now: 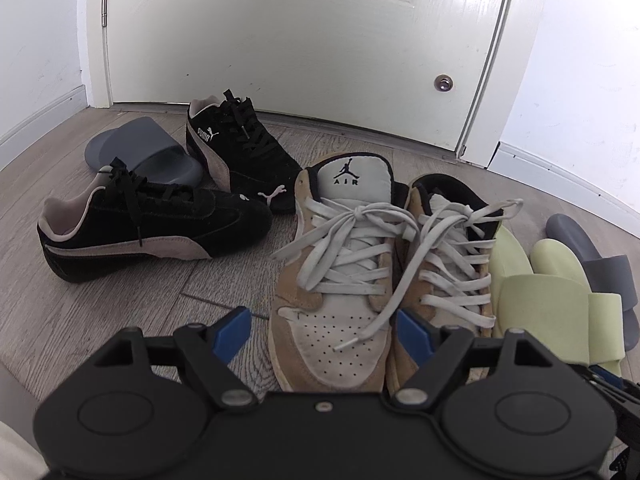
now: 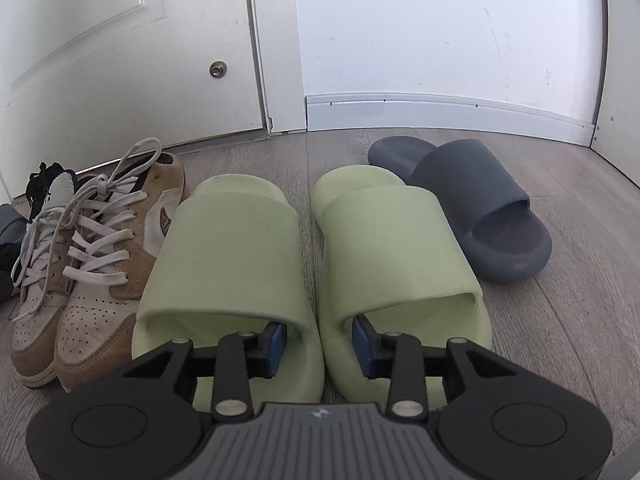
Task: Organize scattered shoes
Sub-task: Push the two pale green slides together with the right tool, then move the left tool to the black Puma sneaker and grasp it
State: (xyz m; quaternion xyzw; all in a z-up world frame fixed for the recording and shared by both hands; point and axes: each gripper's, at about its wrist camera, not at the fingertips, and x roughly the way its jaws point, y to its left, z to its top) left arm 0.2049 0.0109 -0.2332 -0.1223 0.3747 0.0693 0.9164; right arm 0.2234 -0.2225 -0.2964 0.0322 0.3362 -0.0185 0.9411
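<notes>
Both grippers point down at shoes lined up on the grey wood-look floor (image 2: 560,280) before the white door (image 1: 300,40).

The left gripper (image 1: 324,330) is wide open; its blue pads stand on either side of the toe of the left tan-and-white lace-up sneaker (image 1: 336,280), and whether they touch it I cannot tell. This sneaker's tongue reads "AIR" under a jumping-man logo; its mate (image 1: 444,264) lies just beside it on the right. The right gripper (image 2: 320,346) is partly open, one blue pad inside each of the two pale green foam slides (image 2: 228,248) (image 2: 396,248), which lie side by side near the camera. No earlier picture shows its motion. Farther left, two black suede sneakers (image 1: 148,228) (image 1: 244,148) carry "PUMA" and a cat logo. One dark grey slide (image 2: 480,208) lies right of the green pair, another (image 1: 144,148) far left.
</notes>
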